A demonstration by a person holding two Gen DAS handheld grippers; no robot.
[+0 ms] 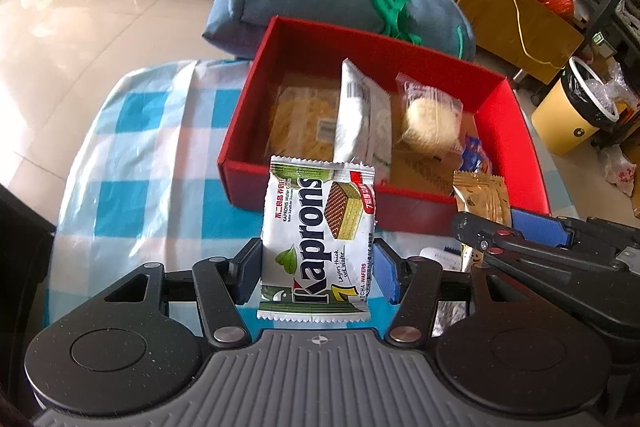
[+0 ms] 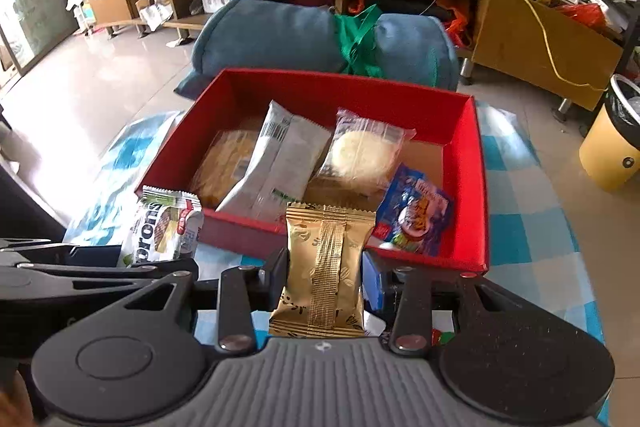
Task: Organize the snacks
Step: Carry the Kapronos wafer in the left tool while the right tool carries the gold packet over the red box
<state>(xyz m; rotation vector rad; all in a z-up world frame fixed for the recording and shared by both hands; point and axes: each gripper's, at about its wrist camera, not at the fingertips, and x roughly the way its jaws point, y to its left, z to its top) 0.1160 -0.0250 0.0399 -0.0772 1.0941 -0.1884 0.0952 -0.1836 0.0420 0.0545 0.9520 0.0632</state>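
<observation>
- Left gripper (image 1: 316, 269): jaws pinch a Kaprons matcha wafer packet (image 1: 318, 239), held upright.
- Right gripper (image 2: 324, 277): jaws pinch a gold snack sachet (image 2: 324, 267).
- Both hang just near of the red box (image 2: 478, 187), which already holds several snacks.
- Likely next: carry each over the near wall, then release.

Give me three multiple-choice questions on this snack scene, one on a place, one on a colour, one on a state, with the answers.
1. Where does the blue snack packet lie?
A. on the tablecloth
B. inside the red box
C. on the floor

2. What colour is the packet in the right gripper?
A. gold
B. pink
C. black

3. What is the left gripper doing?
A. standing open and empty
B. gripping the box's rim
C. clamping the Kaprons wafer packet

Answers: B, it leans in the box's corner; A, the gold packet sits between the pads; C, both pads press the packet's sides.
</observation>
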